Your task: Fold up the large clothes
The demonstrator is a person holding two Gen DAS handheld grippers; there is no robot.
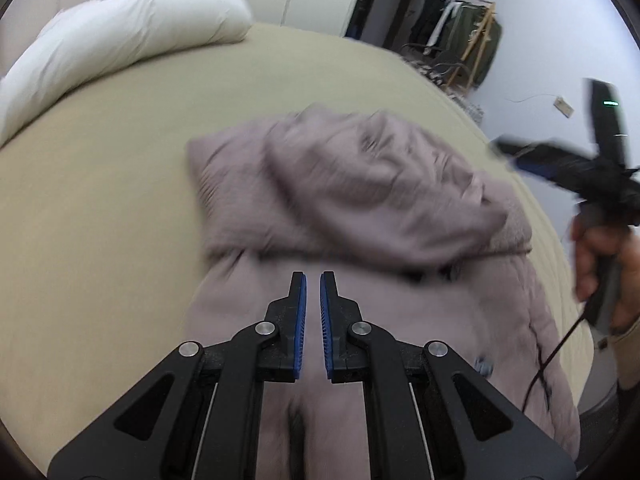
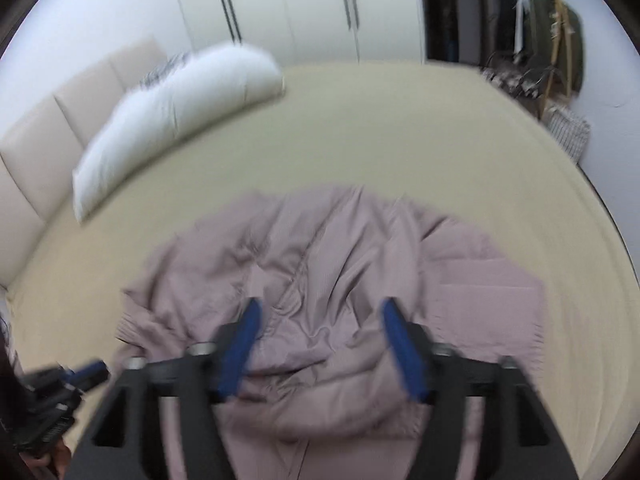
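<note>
Garment: mauve jacket (image 1: 360, 200) lies part-folded on the bed (image 1: 120, 160).
Left tongs (image 1: 313, 280): closed, nothing held, above the jacket.
Right tongs (image 2: 318, 312): spread wide, empty, over the crumpled top layer.
Handling: judged soft, bulky, light; ribbed hem or side edges are best taken.

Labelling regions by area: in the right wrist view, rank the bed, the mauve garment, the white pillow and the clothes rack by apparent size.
1. bed
2. mauve garment, inflated by nearness
3. white pillow
4. clothes rack, far off, so true size unsure
</note>
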